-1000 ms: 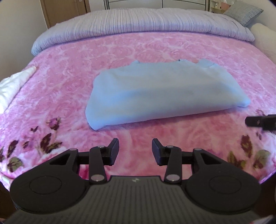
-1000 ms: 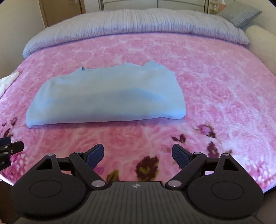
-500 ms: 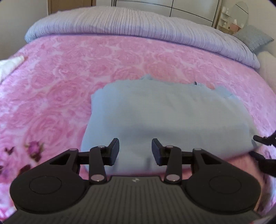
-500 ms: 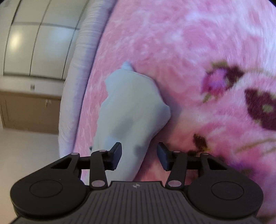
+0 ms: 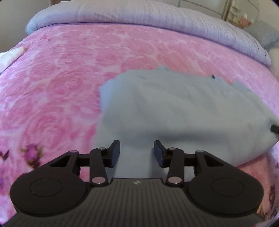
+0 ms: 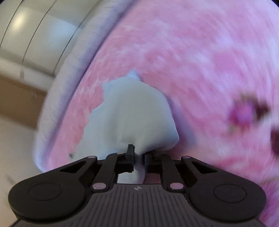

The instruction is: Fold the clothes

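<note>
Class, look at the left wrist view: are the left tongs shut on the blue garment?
No. The left tongs stand open over the garment, gripping nothing.

A soft, matt pale-blue knit garment [image 5: 183,111] was seen lying on a plush, fuzzy pink rose-patterned blanket [image 5: 69,73]. Ribbed lilac cloth was shown on the duvet [image 5: 139,15]. Matt black plastic with small shiny metal pins was noted on the left gripper [image 5: 136,153] and right gripper [image 6: 139,155].

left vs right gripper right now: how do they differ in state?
The left gripper is open, with the light blue garment between its fingers, ungripped; the right gripper is shut on the garment's end. The left view is level; the right view is rolled sideways. Both are at the same garment.
</note>
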Available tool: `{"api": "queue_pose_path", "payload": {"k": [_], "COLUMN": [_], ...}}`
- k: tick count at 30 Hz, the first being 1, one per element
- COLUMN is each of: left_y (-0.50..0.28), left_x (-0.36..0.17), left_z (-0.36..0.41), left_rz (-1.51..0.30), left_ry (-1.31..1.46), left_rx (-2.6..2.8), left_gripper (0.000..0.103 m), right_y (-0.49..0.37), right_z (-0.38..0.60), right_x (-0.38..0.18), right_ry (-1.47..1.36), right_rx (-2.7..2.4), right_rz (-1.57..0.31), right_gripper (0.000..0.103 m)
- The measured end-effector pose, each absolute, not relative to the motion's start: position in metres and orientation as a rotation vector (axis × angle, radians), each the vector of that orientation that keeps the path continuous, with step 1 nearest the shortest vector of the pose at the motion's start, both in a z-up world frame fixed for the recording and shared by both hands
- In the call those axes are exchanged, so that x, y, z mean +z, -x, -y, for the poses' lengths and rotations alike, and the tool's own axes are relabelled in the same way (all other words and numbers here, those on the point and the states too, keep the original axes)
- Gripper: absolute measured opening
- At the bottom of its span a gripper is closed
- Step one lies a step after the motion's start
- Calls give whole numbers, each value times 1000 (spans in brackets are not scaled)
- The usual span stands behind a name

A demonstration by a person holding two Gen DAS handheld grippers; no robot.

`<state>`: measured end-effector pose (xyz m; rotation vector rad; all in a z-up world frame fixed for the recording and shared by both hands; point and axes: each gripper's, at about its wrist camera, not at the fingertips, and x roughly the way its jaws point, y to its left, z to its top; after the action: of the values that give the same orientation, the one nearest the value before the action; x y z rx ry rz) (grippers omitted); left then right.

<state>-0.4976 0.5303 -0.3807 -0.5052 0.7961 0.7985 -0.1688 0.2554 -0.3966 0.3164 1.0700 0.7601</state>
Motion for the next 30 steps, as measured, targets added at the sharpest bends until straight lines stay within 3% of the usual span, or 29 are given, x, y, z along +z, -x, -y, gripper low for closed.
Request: {"api": "queue_pose_path", "payload": {"k": [6,10,14,17,20,26,30], "left_y": [542,558,571,576,578,567,543], "left_x": [-367,-366,-371,-373,-369,-374,-399], "left_z": [-538,-540,-542,-541,-541,-562,-586], "left_rz": [-679,-636,-610,-590,-555,-392,-333], "left_ry": [617,671,734,763,789,1041,1242], "left_rx": [782,754,730,712,685,504,401], "left_gripper": [36,36,35,35,34,44,53], "right_y": [284,355,377,394,401,316,248], "right_z": [-346,-383,-389,-394,-395,-354,-332], "right_x": [-325,-341,-363,-381,-390,-356,-380], "right_ry": [363,581,658,715,733,292,-16], "right_rx": [983,1184,1284,1359,1420,1372,1121], "right_rz": [-460,-294,-344,-382,-435,-701,-1004], "right_gripper": [9,9,16,33,35,35,40]}}
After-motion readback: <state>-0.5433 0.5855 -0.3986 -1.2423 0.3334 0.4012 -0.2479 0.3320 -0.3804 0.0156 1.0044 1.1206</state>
